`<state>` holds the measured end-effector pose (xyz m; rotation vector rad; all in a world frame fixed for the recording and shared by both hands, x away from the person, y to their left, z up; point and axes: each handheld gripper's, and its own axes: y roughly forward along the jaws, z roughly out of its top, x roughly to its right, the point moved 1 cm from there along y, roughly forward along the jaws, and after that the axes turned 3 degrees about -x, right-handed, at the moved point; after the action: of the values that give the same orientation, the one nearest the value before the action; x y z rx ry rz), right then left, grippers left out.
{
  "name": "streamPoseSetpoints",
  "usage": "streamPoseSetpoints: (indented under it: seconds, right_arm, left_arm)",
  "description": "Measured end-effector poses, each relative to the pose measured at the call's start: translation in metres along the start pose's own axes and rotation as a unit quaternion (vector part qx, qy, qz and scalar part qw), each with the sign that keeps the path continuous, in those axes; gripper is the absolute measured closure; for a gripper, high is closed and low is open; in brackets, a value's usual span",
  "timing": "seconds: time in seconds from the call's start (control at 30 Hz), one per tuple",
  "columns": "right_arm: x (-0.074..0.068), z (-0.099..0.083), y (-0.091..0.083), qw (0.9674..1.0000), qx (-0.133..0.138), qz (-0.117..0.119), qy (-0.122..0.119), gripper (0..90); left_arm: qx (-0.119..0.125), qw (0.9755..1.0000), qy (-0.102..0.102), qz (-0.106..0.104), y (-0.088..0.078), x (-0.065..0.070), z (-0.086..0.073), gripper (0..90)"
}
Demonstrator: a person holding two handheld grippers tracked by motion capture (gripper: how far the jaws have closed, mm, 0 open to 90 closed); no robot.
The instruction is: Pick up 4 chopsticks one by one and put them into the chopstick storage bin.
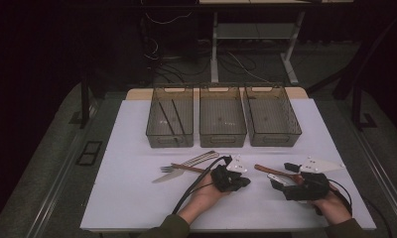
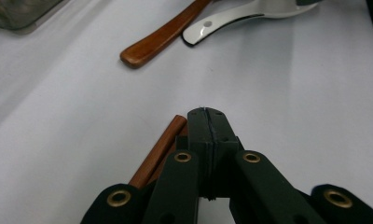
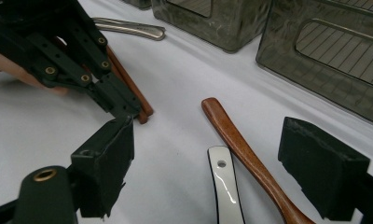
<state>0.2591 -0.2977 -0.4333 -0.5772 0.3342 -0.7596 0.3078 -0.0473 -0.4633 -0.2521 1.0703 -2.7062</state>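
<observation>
1. Brown wooden chopsticks (image 2: 157, 150) lie on the white table (image 1: 127, 198), just beside and partly under the left tool (image 2: 207, 117), whose jaws are pressed together; whether they pinch the sticks I cannot tell.
2. In the right gripper view the left tool (image 3: 124, 105) points down at the ends of the chopsticks (image 3: 128, 84).
3. Right tool (image 3: 205, 168) stands spread, its jaws on either side of a wooden-handled utensil (image 3: 240, 144) and a white-handled utensil (image 3: 224, 182), touching neither.
4. Farther left on the table lie a fork (image 1: 189, 162) and a knife (image 1: 167, 176).
5. Three smoky plastic bins (image 1: 221, 119) stand in a row behind; the left bin (image 1: 169, 119) holds two dark sticks.
</observation>
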Motion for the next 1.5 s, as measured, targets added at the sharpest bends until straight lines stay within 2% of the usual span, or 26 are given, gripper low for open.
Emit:
streamPoseSetpoints:
  seconds: [0.2,0.37,0.47,0.57,0.6,0.77,0.87,1.03,1.3,1.4,1.5]
  right_arm:
    - [0.0,0.0,0.0,1.0,0.001,0.0,0.002,17.9]
    - [0.001,-0.001,-0.001,1.0,0.0,0.001,0.005,17.9]
    - [0.001,-0.001,-0.001,1.0,0.0,-0.001,0.003,17.9]
    - [0.0,0.0,-0.001,1.0,0.001,0.001,0.002,17.9]
    - [0.0,0.0,-0.001,1.0,0.001,0.001,0.002,17.9]
    - [0.001,0.0,0.0,1.0,0.0,0.001,0.001,17.9]
    - [0.001,0.0,0.0,1.0,-0.001,0.001,0.0,17.9]
    - [0.0,-0.001,0.001,1.0,-0.001,0.004,0.0,17.9]
    - [0.0,-0.001,0.001,1.0,-0.002,0.006,-0.002,17.9]
    - [0.0,-0.001,0.001,1.0,-0.002,0.005,-0.002,17.9]
    - [0.0,-0.001,0.001,1.0,-0.002,0.005,-0.002,18.0]
  left_arm:
    - [-0.002,1.0,-0.006,-0.005,-0.005,0.0,0.0,89.1]
    - [0.001,1.0,-0.004,-0.001,-0.031,-0.002,-0.003,89.1]
    - [0.01,0.9998,-0.014,0.005,-0.051,-0.009,-0.008,87.7]
    - [0.019,0.9992,-0.031,0.016,-0.07,-0.019,-0.016,82.3]
    - [0.02,0.9992,-0.032,0.013,-0.075,-0.023,-0.019,79.2]
    - [0.011,0.9989,-0.032,0.032,-0.091,-0.042,-0.034,57.9]
    - [0.007,0.9991,-0.031,0.027,-0.092,-0.05,-0.039,49.1]
    - [-0.015,0.9997,-0.014,0.016,-0.082,-0.054,-0.041,43.5]
    - [-0.046,0.9985,0.02,0.022,-0.071,-0.054,-0.044,46.6]
    - [-0.055,0.9979,0.027,0.022,-0.07,-0.054,-0.045,50.3]
    - [-0.055,0.9979,0.028,0.02,-0.068,-0.053,-0.046,53.7]
